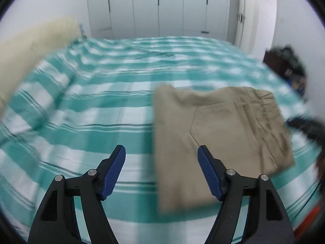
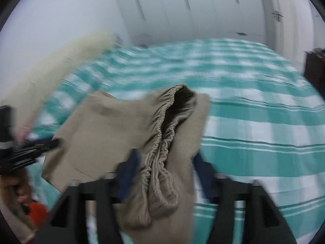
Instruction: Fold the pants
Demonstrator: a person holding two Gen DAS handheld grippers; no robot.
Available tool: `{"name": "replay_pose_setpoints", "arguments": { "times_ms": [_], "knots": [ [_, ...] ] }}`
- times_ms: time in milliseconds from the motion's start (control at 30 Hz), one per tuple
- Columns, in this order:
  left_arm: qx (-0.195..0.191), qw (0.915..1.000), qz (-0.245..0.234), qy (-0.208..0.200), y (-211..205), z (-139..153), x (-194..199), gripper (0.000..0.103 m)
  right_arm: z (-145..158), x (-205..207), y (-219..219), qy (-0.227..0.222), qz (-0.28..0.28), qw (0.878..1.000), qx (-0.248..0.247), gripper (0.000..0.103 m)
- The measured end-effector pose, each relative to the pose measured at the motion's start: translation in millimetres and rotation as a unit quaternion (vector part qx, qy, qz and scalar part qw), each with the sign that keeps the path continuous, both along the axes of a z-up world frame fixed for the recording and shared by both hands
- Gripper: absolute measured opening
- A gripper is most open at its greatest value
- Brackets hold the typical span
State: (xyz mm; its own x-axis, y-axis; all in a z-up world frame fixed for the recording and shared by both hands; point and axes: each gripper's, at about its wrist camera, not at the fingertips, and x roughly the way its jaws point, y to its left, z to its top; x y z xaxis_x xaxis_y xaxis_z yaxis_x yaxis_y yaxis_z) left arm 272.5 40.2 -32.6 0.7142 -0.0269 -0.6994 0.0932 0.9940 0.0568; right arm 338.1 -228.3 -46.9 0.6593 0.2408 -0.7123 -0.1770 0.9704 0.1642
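Note:
The khaki pants point(image 1: 219, 134) lie folded into a compact rectangle on the teal-and-white checked bed point(image 1: 97, 105), back pocket up and elastic waistband to the right. My left gripper point(image 1: 161, 152) is open and empty, hovering just above the pants' left edge. In the right wrist view the pants point(image 2: 113, 130) fill the centre, the gathered waistband point(image 2: 162, 142) running between my right gripper's point(image 2: 165, 160) blue fingers point(image 2: 130, 168). The jaws stand wide apart around the waistband, not pinching it. The frame is motion-blurred.
A cream pillow point(image 1: 30, 48) lies at the bed's far left. White wardrobe doors point(image 1: 158, 6) stand behind the bed. A dark heap of things point(image 1: 288, 65) sits at the right edge. The other gripper and hand point(image 2: 18, 154) show at left of the right wrist view.

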Motion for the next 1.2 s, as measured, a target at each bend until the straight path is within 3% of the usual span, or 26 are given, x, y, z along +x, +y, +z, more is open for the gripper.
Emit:
{"name": "replay_pose_setpoints", "arguments": {
  "times_ms": [33, 100, 167, 267, 367, 500, 700, 967, 1200],
  "knots": [
    [0.018, 0.9998, -0.001, 0.0, -2, -8, -10, 0.086, -6, 2, -7, 0.011, -0.033, 0.999, -0.033, 0.087],
    [0.046, 0.9989, 0.002, -0.002, -8, -22, -37, 0.093, -12, -13, -17, 0.004, -0.056, 0.997, -0.046, 0.091],
    [0.065, 0.9978, 0.013, -0.001, -14, -30, -61, 0.096, -19, -40, -22, -0.011, -0.058, 0.996, -0.064, 0.101],
    [0.061, 0.9976, 0.032, 0.003, -21, -27, -96, 0.099, -24, -84, -14, -0.042, -0.055, 0.992, -0.105, 0.102],
    [0.036, 0.9987, 0.036, 0.003, -26, -17, -115, 0.1, -25, -123, -8, -0.054, -0.053, 0.993, -0.088, 0.102],
    [0.001, 0.9984, 0.044, 0.034, -20, -11, -134, 0.099, -31, -159, -1, -0.015, -0.058, 0.995, -0.079, 0.102],
    [0.012, 0.9968, 0.05, 0.061, -22, -7, -162, 0.099, -25, -205, 33, 0.014, -0.031, 0.998, -0.046, 0.102],
    [-0.003, 0.9943, 0.051, 0.094, -10, 0, -177, 0.099, -11, -224, 59, 0.052, -0.006, 0.998, -0.032, 0.102],
    [-0.003, 0.9925, 0.042, 0.115, -8, 2, -186, 0.1, 4, -233, 81, 0.058, 0.021, 0.996, -0.061, 0.102]
  ]
}}
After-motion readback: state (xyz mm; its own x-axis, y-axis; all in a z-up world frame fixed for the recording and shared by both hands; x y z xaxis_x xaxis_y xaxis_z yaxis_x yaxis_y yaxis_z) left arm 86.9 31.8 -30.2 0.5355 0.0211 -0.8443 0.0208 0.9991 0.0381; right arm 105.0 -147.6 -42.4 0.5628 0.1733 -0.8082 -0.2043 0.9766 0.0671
